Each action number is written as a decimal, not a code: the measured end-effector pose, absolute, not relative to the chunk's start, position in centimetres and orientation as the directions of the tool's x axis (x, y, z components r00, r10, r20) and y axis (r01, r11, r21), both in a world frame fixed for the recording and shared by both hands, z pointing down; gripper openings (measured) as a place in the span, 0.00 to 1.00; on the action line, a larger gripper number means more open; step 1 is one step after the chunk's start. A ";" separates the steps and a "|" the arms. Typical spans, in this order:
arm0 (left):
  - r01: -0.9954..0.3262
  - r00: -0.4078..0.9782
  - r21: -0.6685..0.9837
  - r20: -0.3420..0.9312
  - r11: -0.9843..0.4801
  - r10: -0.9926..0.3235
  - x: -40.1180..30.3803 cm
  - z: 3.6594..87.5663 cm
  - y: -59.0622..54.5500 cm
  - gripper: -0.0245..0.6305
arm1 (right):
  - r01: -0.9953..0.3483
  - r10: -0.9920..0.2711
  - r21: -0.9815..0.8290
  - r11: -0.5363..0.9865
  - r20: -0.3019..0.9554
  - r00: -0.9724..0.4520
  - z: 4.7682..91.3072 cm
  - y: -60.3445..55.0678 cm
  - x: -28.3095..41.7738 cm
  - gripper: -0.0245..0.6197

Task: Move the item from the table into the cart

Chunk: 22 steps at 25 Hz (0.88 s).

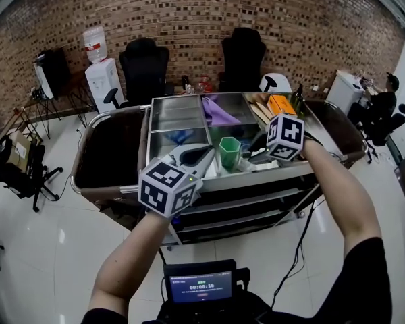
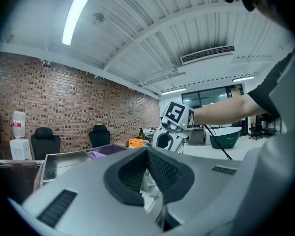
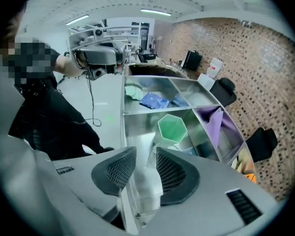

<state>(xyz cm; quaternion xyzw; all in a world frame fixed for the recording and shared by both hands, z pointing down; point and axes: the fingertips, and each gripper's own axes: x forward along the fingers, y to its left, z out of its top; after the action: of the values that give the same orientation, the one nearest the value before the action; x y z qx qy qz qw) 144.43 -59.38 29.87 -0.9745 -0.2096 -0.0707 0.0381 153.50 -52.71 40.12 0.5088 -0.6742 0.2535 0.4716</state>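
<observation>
Over the cart's front middle compartment, the right gripper points steeply down. Its jaws stand apart, with a clear plastic item in the gap. Neither pad squeezes the item, so it is released. It lies at the near wall of that compartment, just in front of a green cup that stands upright. I cannot tell what the item is, as it is see-through and partly blurred.

The left gripper hovers near level just left of the right one, above the cart's front edge. Its jaw tips meet and it holds nothing.

The compartment to the left of the cup holds a blue packet. A purple cloth fills a rear compartment, and an orange thing lies in the one to its right. Dark bins form both ends of the cart. Behind the cart, two black chairs stand before a brick wall, with a water dispenser to their left.
</observation>
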 end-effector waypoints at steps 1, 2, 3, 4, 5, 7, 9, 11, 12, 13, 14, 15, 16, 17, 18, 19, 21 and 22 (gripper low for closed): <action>0.413 0.904 -0.046 0.142 -0.910 0.403 144.1 29.5 -59.0 0.02 | -0.926 -0.485 0.157 0.344 0.874 -0.032 39.1 -52.4 153.0 0.23; 0.412 0.906 -0.046 0.129 -0.910 0.404 143.7 29.2 -58.5 0.02 | -0.928 -0.528 0.178 0.328 0.849 -0.024 38.0 -52.0 152.4 0.23; 0.412 0.907 -0.044 0.116 -0.910 0.405 143.3 28.9 -58.2 0.02 | -0.931 -0.576 0.200 0.306 0.817 -0.014 36.9 -51.6 151.9 0.23; 0.411 0.908 -0.040 0.105 -0.911 0.405 142.9 28.6 -57.8 0.02 | -0.934 -0.627 0.221 0.280 0.779 -0.004 35.6 -51.3 151.3 0.23; 0.410 0.909 -0.036 0.099 -0.912 0.405 142.4 28.5 -57.5 0.02 | -0.938 -0.679 0.240 0.250 0.734 0.007 34.5 -51.0 150.6 0.23; 0.414 0.908 -0.030 0.090 -0.910 0.410 141.7 28.5 -56.7 0.02 | -0.942 -0.770 0.272 0.196 0.638 0.024 32.4 -50.0 149.0 0.23; 0.435 0.899 -0.029 0.076 -0.900 0.432 141.0 28.6 -55.7 0.02 | -0.947 -0.843 0.285 0.152 0.538 0.026 31.0 -48.8 147.1 0.23; 0.457 0.889 -0.032 0.059 -0.889 0.454 140.5 28.8 -54.6 0.02 | -0.955 -0.904 0.280 0.101 0.427 0.030 29.7 -47.6 145.5 0.23; 0.464 0.885 -0.035 0.054 -0.885 0.462 140.3 29.0 -54.1 0.02 | -0.960 -0.927 0.270 0.074 0.373 0.034 29.3 -47.1 144.9 0.23; 0.470 0.882 -0.038 0.049 -0.882 0.468 140.1 29.1 -53.7 0.02 | -0.966 -0.945 0.254 0.051 0.325 0.036 29.0 -46.6 144.3 0.23; 0.474 0.881 -0.039 0.044 -0.880 0.472 139.8 29.3 -53.3 0.02 | -0.971 -0.958 0.237 0.033 0.283 0.036 28.9 -46.2 143.7 0.23; 0.475 0.880 -0.036 0.038 -0.879 0.474 139.5 29.5 -52.9 0.02 | -0.974 -0.968 0.224 0.021 0.248 0.036 28.9 -45.7 143.1 0.23; 0.475 0.880 -0.029 0.029 -0.880 0.474 139.2 29.6 -52.6 0.02 | -0.976 -0.975 0.218 0.012 0.218 0.037 29.0 -45.2 142.5 0.23; 0.475 0.880 -0.019 0.019 -0.880 0.475 138.9 29.7 -52.2 0.02 | -0.976 -0.980 0.218 0.005 0.197 0.039 29.2 -44.7 141.9 0.23; 0.480 0.877 -0.010 0.008 -0.877 0.480 138.6 29.8 -51.8 0.02 | -0.975 -0.983 0.221 -0.001 0.181 0.042 29.5 -44.0 141.3 0.23; 0.492 0.870 -0.002 -0.002 -0.870 0.492 138.3 29.9 -51.4 0.02 | -0.975 -0.985 0.220 -0.009 0.168 0.047 29.9 -43.4 140.9 0.23; 0.531 0.848 0.015 -0.020 -0.848 0.530 137.5 30.1 -50.7 0.02 | -0.978 -0.987 0.206 -0.032 0.148 0.063 30.9 -42.4 140.3 0.23; 0.547 0.837 0.022 -0.028 -0.837 0.546 137.0 30.2 -50.6 0.02 | -0.980 -0.988 0.195 -0.042 0.141 0.071 31.4 -42.1 140.1 0.23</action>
<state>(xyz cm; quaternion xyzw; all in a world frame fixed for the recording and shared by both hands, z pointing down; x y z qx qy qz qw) 137.03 -50.56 30.24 -0.9583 -0.2853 0.0102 -0.0145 140.11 -42.12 31.43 0.7218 -0.6815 -0.0158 0.1199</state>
